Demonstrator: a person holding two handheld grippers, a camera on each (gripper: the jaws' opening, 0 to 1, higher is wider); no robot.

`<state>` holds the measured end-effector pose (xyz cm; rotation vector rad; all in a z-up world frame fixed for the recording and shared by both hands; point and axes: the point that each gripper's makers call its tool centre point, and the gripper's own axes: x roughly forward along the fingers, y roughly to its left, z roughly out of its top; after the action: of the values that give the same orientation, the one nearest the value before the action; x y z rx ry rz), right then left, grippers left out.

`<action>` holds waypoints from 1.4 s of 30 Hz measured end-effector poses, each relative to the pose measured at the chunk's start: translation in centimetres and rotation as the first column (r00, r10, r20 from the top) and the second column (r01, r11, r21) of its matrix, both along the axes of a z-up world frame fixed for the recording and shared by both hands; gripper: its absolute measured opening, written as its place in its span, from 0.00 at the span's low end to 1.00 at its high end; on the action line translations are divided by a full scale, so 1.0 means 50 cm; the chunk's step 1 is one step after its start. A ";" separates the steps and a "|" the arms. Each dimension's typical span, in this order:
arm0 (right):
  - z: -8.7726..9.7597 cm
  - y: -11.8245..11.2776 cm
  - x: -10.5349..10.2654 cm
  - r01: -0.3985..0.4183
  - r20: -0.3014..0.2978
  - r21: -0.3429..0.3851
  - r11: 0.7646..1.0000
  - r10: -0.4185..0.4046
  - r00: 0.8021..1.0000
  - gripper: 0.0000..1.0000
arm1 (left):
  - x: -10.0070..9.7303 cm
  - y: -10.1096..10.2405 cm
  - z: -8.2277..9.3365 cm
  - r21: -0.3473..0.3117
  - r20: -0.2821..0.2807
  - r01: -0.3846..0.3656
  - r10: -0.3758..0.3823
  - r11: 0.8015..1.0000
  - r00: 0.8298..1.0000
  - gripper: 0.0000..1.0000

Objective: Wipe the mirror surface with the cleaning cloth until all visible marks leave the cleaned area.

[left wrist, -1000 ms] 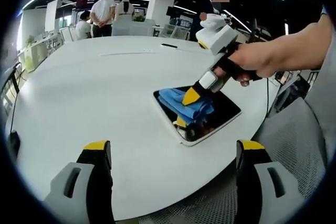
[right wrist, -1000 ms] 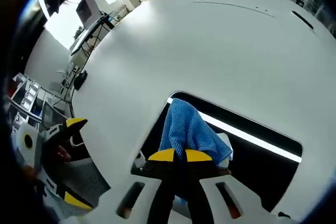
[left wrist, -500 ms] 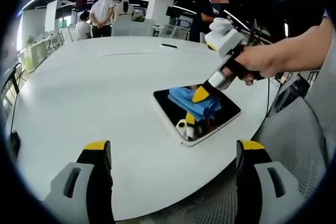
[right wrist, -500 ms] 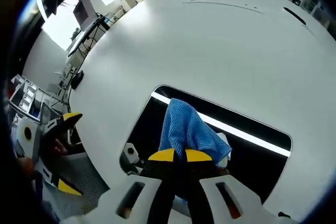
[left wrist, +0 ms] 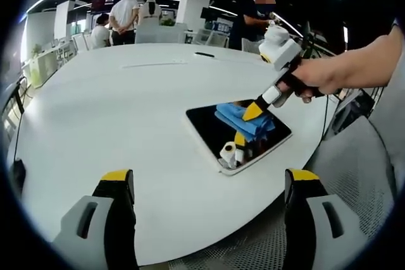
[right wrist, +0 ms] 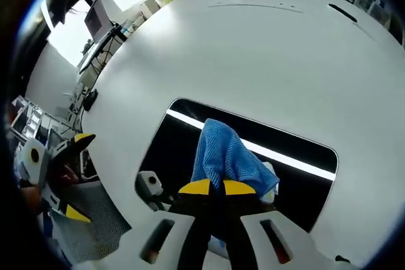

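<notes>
Cloth (right wrist: 229, 159) pinched tight in the right gripper (right wrist: 219, 187) sits on the mirror (right wrist: 171, 150) lying flat on the table (left wrist: 114, 112) — unwiped glass stretches away along its long axis — while the left gripper (left wrist: 205, 184), jaws spread, hangs well back.

Broad white table (left wrist: 114, 112), a dark rectangular mirror (left wrist: 212, 128) flat on it.

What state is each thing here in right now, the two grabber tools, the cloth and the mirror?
Left gripper: open, held off the table, holding nothing.
Right gripper: shut on the cloth.
Blue cloth: bunched, pressed onto the mirror.
Mirror: lying flat on the white table, reflecting ceiling lights.
</notes>
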<state>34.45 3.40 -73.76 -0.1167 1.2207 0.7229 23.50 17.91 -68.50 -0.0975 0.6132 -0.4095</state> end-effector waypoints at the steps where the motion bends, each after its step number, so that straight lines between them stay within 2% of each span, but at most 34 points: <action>1: 0.000 -0.001 0.000 -0.001 0.001 -0.001 1.000 0.001 1.000 0.00 | 0.000 0.001 -0.001 0.001 0.000 -0.001 0.001 1.000 1.000 0.98; 25: 0.004 -0.085 0.004 0.027 0.010 -0.022 0.999 -0.026 1.000 0.00 | 0.002 0.008 -0.007 0.021 0.004 -0.006 0.005 1.000 1.000 0.98; 42: -0.004 -0.169 0.025 0.116 0.009 -0.023 0.993 -0.115 0.993 0.00 | 0.000 0.006 -0.003 0.020 0.002 -0.007 0.007 1.000 1.000 0.99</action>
<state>35.72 -5.07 -73.96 -0.0676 1.2183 0.6068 23.50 18.21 -68.63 -0.0806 0.6148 -0.3963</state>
